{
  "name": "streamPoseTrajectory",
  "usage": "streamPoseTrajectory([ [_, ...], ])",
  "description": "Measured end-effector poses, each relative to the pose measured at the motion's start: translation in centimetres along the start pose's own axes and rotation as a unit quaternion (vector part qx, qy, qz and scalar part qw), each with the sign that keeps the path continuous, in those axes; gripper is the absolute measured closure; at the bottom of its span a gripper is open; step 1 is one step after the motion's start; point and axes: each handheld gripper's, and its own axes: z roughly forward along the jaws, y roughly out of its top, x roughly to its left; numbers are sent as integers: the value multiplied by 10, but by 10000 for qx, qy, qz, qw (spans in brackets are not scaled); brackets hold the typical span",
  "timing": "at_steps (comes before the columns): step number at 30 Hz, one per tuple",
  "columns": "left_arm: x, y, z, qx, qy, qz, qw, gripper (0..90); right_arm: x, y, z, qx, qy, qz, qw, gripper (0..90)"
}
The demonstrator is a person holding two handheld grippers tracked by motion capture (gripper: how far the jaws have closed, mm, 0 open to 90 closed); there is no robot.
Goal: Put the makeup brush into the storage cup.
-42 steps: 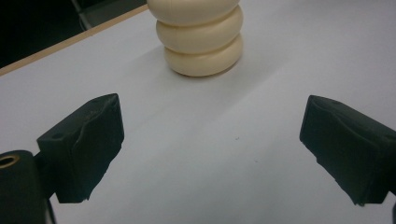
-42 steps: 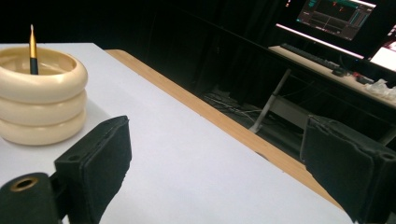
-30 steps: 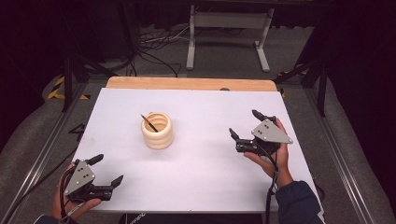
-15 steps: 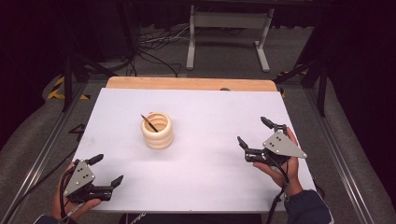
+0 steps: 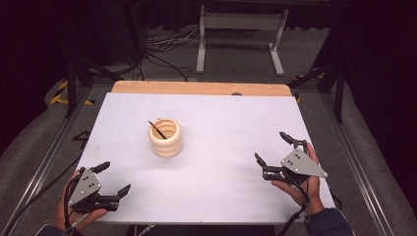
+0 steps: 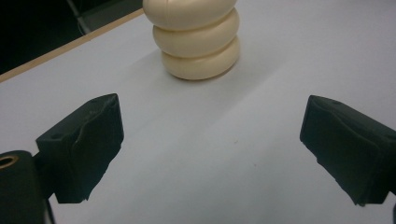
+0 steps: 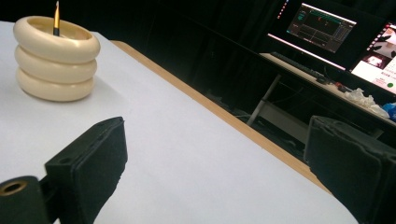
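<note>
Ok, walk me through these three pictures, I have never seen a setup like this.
No robot here: a person holds a hand tool with a two-fingered claw in each hand. The high view looks down on a white table. The left claw sits near the front left corner, the right claw near the front right. Both are open and hold nothing. The other two pictures come from cameras riding on each claw, looking out between its black jaws. On the table stands a cream ringed holder with a pencil in it.
</note>
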Motion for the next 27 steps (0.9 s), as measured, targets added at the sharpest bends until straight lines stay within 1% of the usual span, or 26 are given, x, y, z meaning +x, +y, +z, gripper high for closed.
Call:
streamPoseTrajectory([
  [3,0,0,1,-3,-22,-4,10000,69,2,-4,-3,24,13,11,10000,56],
  [5,-1,1,2,14,-30,47,10000,69,4,-7,-5,77,33,-11,10000,52],
  [7,-2,1,3,4,-34,30,10000,69,6,-10,-8,129,46,-72,9999,46],
  [10,-2,1,3,25,-54,83,9999,69,8,-16,-13,110,5,-60,9999,34],
  [11,-3,1,3,17,-49,59,10000,69,9,-17,-15,99,-37,-76,9999,30],
  [14,-3,1,4,20,-85,80,9999,69,11,-22,-22,53,-33,4,10000,23],
  [16,-4,2,5,11,-95,56,9999,69,13,-25,-25,112,-51,-55,9999,23],
  [17,-4,2,5,19,-110,74,9999,69,15,-27,-28,137,-16,10,9999,23],
  [18,-4,2,6,23,-110,92,9999,69,16,-29,-29,167,-16,-4,9999,23],
  [20,-4,3,7,24,-129,108,9999,69,18,-32,-32,220,-49,-104,9997,25],
  [22,-5,3,7,23,-127,101,9999,69,18,-34,-34,254,-65,-118,9996,28],
  [23,-5,3,8,22,-140,115,9998,69,20,-38,-37,309,-93,-36,9995,28],
  [25,-5,3,8,10,-151,97,9998,69,22,-43,-41,401,-123,-12,9991,32],
  [26,-5,4,8,14,-172,126,9998,69,23,-46,-43,450,-132,-2,9989,33],
  [27,-6,4,9,8,-174,110,9998,69,24,-49,-46,540,-147,-1,9984,33],
])
